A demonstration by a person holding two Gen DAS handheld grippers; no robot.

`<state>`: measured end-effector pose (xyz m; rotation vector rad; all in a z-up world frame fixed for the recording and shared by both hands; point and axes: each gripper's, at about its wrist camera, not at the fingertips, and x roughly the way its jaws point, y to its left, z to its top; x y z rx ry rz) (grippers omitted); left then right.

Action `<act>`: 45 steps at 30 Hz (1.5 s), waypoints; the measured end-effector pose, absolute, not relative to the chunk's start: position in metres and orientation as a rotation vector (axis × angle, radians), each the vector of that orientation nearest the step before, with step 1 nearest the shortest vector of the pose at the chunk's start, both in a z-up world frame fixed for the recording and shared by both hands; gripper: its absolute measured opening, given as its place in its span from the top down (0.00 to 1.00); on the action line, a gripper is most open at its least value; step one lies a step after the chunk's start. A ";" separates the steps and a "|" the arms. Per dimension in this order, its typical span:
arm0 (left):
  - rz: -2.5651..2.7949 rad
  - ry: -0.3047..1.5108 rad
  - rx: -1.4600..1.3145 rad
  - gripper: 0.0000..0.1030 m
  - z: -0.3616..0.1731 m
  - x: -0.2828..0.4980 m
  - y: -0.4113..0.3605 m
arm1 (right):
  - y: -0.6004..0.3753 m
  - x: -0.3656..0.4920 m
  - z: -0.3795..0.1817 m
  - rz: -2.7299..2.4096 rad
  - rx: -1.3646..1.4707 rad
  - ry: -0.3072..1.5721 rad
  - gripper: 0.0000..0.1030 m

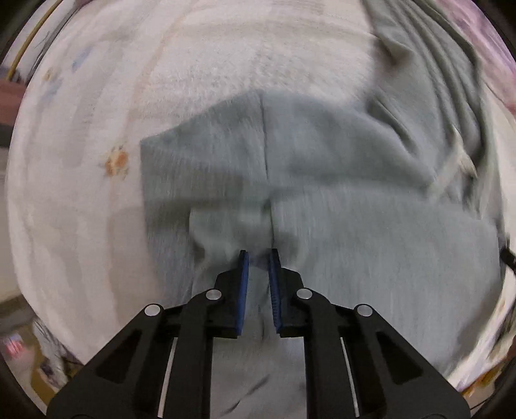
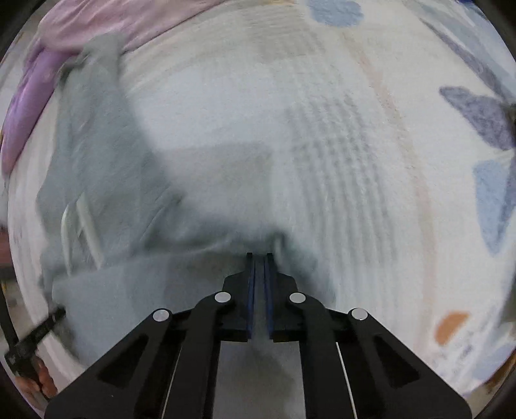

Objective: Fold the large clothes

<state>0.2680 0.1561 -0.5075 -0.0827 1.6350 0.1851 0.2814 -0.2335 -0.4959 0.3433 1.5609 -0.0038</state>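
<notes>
Both tongs grip one edge of the grey sweatpants (image 1: 322, 180): the left tongs (image 1: 258, 254) are clenched on a pinch of fabric at a seam, blue pads slightly apart around the cloth, and the right tongs (image 2: 259, 256) are clenched nearly flush on the same garment (image 2: 96, 167) near its corner. From that held edge the garment runs forward, away from both tongs, its long axis lying ahead toward the far pink bedding (image 2: 96, 22). It lies spread on the patterned bed cover (image 1: 80, 161), a white drawstring (image 1: 451, 164) showing between the two grips. Judging by this, folding means carrying the held edge forward over the legs, both hands equally placed. Motion blur hides finer detail.
</notes>
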 end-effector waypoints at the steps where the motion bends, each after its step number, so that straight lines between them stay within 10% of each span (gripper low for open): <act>1: 0.179 1.657 -0.079 0.87 -0.506 0.258 0.155 | -0.231 0.264 -0.491 0.026 0.365 1.587 0.95; 10: 0.218 1.660 -0.080 0.83 -0.523 0.223 0.155 | -0.246 0.187 -0.525 -0.025 0.503 1.685 0.93; 12: 0.216 1.667 -0.082 0.55 -0.517 0.220 0.153 | -0.245 0.186 -0.518 -0.026 0.488 1.698 0.91; 15: 0.219 1.655 -0.074 0.48 -0.500 0.213 0.148 | -0.246 0.182 -0.493 -0.012 0.473 1.680 0.69; 17: 0.218 1.655 -0.069 0.48 -0.492 0.209 0.147 | -0.247 0.179 -0.475 -0.034 0.469 1.654 0.35; 21: 0.213 1.637 -0.081 0.48 -0.468 0.194 0.145 | -0.255 0.171 -0.435 -0.060 0.430 1.629 0.26; 45: 0.179 1.382 -0.092 0.42 -0.251 0.059 0.087 | -0.264 0.049 -0.210 0.060 0.381 1.307 0.15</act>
